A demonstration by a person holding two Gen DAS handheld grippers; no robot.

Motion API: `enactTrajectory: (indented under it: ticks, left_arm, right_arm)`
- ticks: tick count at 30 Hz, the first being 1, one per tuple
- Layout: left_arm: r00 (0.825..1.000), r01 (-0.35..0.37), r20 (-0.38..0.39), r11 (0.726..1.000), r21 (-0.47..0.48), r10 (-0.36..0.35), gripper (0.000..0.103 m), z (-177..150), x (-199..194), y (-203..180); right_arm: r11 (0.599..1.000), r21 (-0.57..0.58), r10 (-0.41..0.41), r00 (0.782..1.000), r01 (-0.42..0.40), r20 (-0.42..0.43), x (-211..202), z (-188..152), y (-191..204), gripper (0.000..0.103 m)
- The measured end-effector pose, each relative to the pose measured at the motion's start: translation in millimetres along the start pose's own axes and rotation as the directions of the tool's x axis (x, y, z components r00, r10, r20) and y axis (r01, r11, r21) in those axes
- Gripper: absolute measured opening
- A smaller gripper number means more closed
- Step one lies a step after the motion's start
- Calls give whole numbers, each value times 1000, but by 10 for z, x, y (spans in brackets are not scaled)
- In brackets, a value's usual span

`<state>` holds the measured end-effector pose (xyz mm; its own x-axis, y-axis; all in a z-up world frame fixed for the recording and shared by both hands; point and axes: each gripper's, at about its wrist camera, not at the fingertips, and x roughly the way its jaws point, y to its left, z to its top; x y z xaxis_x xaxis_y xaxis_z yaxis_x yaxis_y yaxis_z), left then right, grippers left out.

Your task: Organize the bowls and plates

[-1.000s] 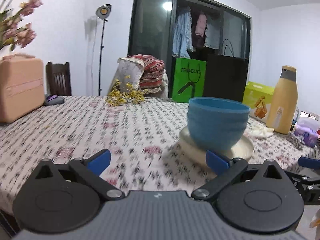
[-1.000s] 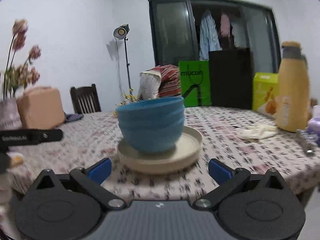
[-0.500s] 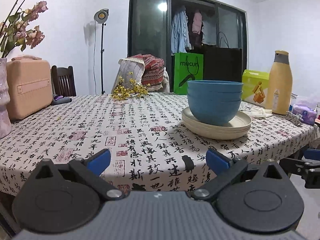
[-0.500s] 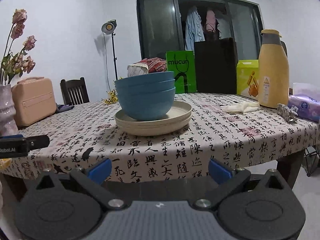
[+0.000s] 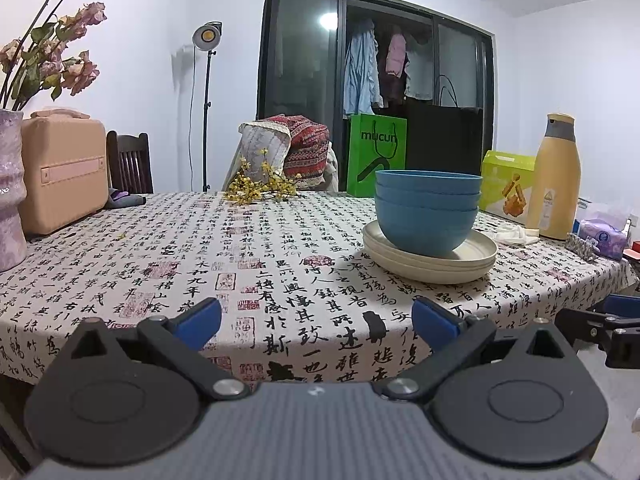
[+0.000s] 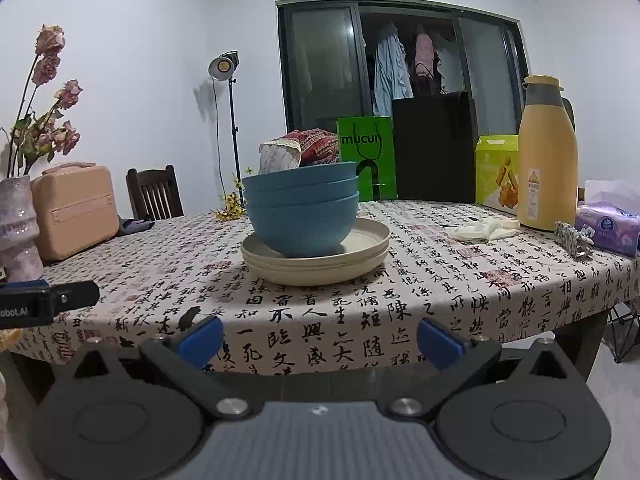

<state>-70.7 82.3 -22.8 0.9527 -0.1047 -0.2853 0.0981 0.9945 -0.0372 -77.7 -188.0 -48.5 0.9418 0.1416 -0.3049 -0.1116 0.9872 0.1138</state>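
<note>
Both grippers have backed off from the table over the last second, so the dish stack looks smaller and sits further away in both cameras now.

Left wrist view: the left gripper (image 5: 316, 320) is spread wide with nothing between its blue pads, hanging just off the near edge of the table (image 5: 200, 256). Three blue bowls (image 5: 427, 212) are nested together and sit on the cream plates (image 5: 430, 262), up and to the right of the fingers. A bit of the right gripper pokes in at the far right edge.

Right wrist view: the right gripper (image 6: 320, 338) is also spread wide and empty, off the table edge. Same stack is dead ahead, bowls centred-ish on the plates, slightly tilted maybe. Yellow bottle (image 6: 547, 156) and tissue pack (image 6: 608, 230) are well off to the right.

Honestly this looks pretty much done to me: bowls nested, plates stacked, everything in one pile, no loose dishes anywhere I can see. At most, square up the bowls.
</note>
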Motion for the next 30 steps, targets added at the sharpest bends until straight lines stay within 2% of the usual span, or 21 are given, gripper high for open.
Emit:
enactTrajectory:
  ticks: [30]
  left_arm:
    - [1000, 15, 9, 1000, -14, -15, 103, 13, -20, 44]
  right_arm:
    - [1000, -18, 11, 1000, -10, 12, -10, 35, 49, 103]
